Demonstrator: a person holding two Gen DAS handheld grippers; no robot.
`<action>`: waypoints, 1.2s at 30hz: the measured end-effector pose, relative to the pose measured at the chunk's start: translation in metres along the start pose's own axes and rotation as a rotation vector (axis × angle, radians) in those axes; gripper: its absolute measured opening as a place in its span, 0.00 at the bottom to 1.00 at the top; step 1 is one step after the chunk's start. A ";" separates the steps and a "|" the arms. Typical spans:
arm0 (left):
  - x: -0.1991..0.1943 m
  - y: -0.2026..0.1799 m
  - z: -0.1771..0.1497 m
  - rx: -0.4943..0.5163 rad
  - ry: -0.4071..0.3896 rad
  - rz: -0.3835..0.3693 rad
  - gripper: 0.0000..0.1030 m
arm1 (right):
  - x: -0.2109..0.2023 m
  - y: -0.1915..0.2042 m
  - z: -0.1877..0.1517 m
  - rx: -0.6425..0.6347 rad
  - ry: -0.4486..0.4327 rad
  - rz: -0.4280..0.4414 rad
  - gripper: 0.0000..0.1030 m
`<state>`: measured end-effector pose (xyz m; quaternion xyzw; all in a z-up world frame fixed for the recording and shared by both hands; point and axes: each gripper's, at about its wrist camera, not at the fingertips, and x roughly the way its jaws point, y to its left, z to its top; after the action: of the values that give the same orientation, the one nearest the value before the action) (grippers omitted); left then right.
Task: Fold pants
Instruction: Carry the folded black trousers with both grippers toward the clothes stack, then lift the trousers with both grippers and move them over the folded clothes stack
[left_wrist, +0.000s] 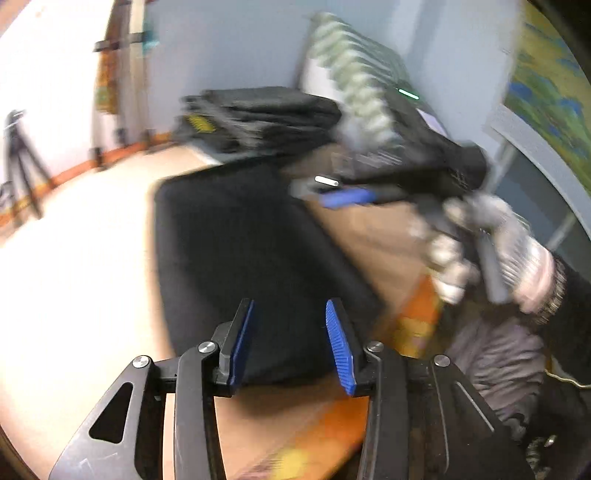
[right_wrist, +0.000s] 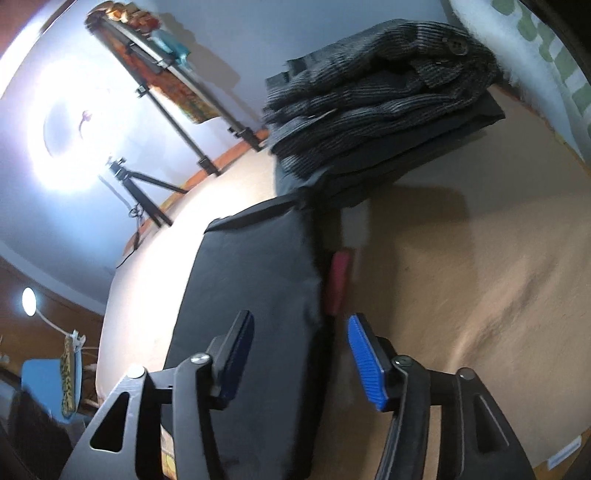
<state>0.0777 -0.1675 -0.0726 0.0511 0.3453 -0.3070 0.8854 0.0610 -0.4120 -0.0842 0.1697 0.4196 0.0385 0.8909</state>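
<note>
Black pants (left_wrist: 240, 240) lie folded into a flat rectangle on the tan bed cover (left_wrist: 92, 277). My left gripper (left_wrist: 290, 317) hangs open over their near end, with nothing between its blue pads (left_wrist: 338, 343). Across the bed, a gloved hand (left_wrist: 498, 254) holds my right gripper (left_wrist: 332, 190), which is blurred. In the right wrist view, the right gripper (right_wrist: 301, 332) stands open above the right edge of the pants (right_wrist: 251, 295), its fingers (right_wrist: 365, 362) clear of the cloth.
A stack of folded dark garments (right_wrist: 369, 110) sits at the far end beside a green-patterned pillow (left_wrist: 354, 81). A small red thing (right_wrist: 338, 284) lies by the pants' edge. A tripod (right_wrist: 144, 192) and an easel (right_wrist: 177, 92) stand by the wall.
</note>
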 end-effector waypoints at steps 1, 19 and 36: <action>0.000 0.013 0.001 -0.020 0.002 0.024 0.37 | 0.002 0.004 -0.002 -0.012 0.002 0.001 0.60; 0.060 0.116 0.018 -0.411 0.063 -0.080 0.37 | 0.037 -0.020 -0.009 0.080 0.077 0.002 0.62; 0.101 0.130 0.030 -0.416 0.075 -0.181 0.37 | 0.044 -0.025 -0.018 0.027 0.076 0.139 0.35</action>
<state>0.2280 -0.1229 -0.1307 -0.1523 0.4367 -0.3051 0.8324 0.0738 -0.4215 -0.1350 0.2087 0.4408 0.1010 0.8671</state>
